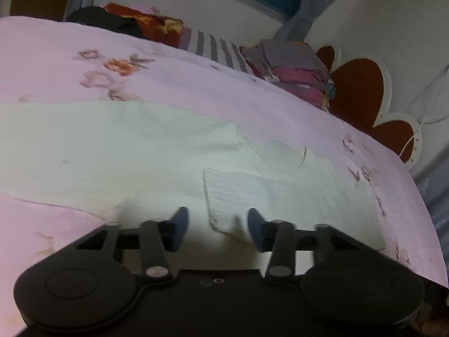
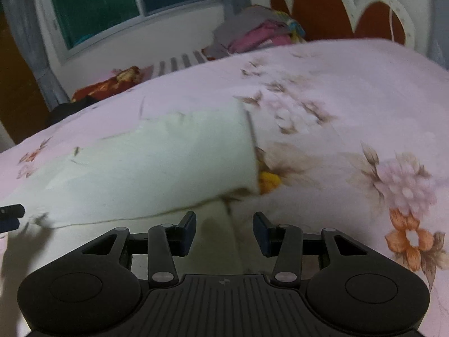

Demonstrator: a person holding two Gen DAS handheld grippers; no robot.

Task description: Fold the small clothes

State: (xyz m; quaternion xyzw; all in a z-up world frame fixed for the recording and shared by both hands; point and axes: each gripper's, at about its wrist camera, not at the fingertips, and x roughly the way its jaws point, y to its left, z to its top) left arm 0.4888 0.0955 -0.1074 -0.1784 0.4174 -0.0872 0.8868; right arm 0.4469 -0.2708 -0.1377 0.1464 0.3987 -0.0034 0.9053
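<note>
Pale green garment (image 1: 118, 146) lies spread flat on the pink floral bedsheet (image 1: 70, 45), well short of the red-and-white headboard (image 1: 359, 90) at the bed's far end; in the right wrist view the same cloth (image 2: 157, 168) shows a straight hemmed edge on its headboard side, with a scrap of yellow fabric (image 2: 268, 181) peeking out from under that edge; a stitched seam runs along the near border of the cloth. Left tongs (image 1: 216, 229) hang low over the near part of the garment, jaws partly apart with a raised fold of the fabric standing in the gap, though the blur does not let me tell whether the pads press on it. Right tongs (image 2: 224, 231) hover at the garment's near edge, jaws partly apart and gripping nothing; cloth and sheet lie below the gap. Beside the headboard sits a stack of folded clothes (image 1: 294, 70); farther from it along the bed's far edge lie a striped piece (image 1: 213, 47) and a red patterned one (image 1: 151, 25).
</note>
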